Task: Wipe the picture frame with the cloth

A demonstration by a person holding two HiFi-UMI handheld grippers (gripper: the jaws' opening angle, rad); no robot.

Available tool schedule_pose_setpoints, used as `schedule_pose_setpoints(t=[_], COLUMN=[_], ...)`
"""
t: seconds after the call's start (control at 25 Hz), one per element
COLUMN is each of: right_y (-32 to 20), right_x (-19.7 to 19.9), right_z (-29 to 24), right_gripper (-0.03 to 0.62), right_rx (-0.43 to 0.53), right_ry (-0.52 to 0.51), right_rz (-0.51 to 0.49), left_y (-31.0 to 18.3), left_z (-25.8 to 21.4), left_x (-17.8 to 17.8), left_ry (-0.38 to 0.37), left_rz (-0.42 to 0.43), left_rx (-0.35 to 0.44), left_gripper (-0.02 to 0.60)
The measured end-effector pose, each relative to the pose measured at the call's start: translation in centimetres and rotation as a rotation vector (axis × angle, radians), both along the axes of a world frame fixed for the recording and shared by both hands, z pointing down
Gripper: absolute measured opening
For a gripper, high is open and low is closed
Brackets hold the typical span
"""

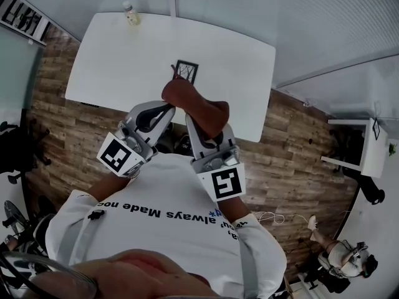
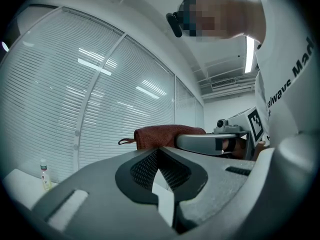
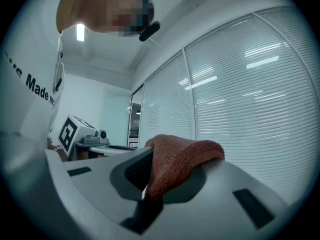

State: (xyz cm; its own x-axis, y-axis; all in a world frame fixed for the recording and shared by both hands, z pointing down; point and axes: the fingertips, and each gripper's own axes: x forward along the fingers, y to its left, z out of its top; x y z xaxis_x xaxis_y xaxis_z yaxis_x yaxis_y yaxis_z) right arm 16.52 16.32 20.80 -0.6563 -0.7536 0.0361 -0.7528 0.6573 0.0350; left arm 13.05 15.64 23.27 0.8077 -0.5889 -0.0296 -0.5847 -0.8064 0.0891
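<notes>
Cloth (image 1: 199, 108), reddish-brown, pinched tight in right gripper (image 3: 148, 176), left gripper (image 2: 159, 159) pressed together on nothing, picture frame (image 1: 186, 71) sitting on table (image 1: 112, 61)

Looks like an office meeting room: long white table (image 1: 124, 61) at 12 o'clock, slatted window blinds (image 1: 280, 17) beyond, plank floor (image 1: 293, 154), dark office chair (image 1: 17, 149) at 9 o'clock.

A white counter (image 1: 112, 61) carried a dark picture frame (image 1: 186, 71) midway along its length, nearer the person's edge than the far one. A small bottle (image 1: 131, 14) stood at the far left corner. Over the near edge, the right hand-held gripper (image 1: 202, 132) held a reddish-brown cloth (image 1: 198, 104), and the left hand-held gripper (image 1: 159, 112) was just beside it.
</notes>
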Motion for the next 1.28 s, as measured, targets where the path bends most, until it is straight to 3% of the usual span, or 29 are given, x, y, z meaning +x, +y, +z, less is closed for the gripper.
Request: schedule_pose_setpoints(t=[0.6,0.72,0.92,1.28], right_y=[-9.3,-10.4,-11.6,-13.5], right_x=[-8.7,-9.6,-9.4,-5.7], right_z=[0.0,0.1,0.4,0.4], right_gripper=[0.031,0.031,0.031,0.031], right_rx=[0.0,0.003,-0.008,-0.007], right_ry=[0.023,0.028,0.037,0.035], right_rz=[0.009,0.022,0.04,0.041], left_y=[-9.3,-10.4,-11.6,-13.8], left_z=[-0.1,0.1,0.3,0.3], left_x=[-7.7,-8.6,-8.5,-5.0], left_ry=[0.024,0.033,0.034,0.02], left_rz=[0.033,0.029,0.049,0.048], left_rx=[0.006,-0.026,-0.03,-0.005], left_gripper=[0.002,0.002,0.002,0.002])
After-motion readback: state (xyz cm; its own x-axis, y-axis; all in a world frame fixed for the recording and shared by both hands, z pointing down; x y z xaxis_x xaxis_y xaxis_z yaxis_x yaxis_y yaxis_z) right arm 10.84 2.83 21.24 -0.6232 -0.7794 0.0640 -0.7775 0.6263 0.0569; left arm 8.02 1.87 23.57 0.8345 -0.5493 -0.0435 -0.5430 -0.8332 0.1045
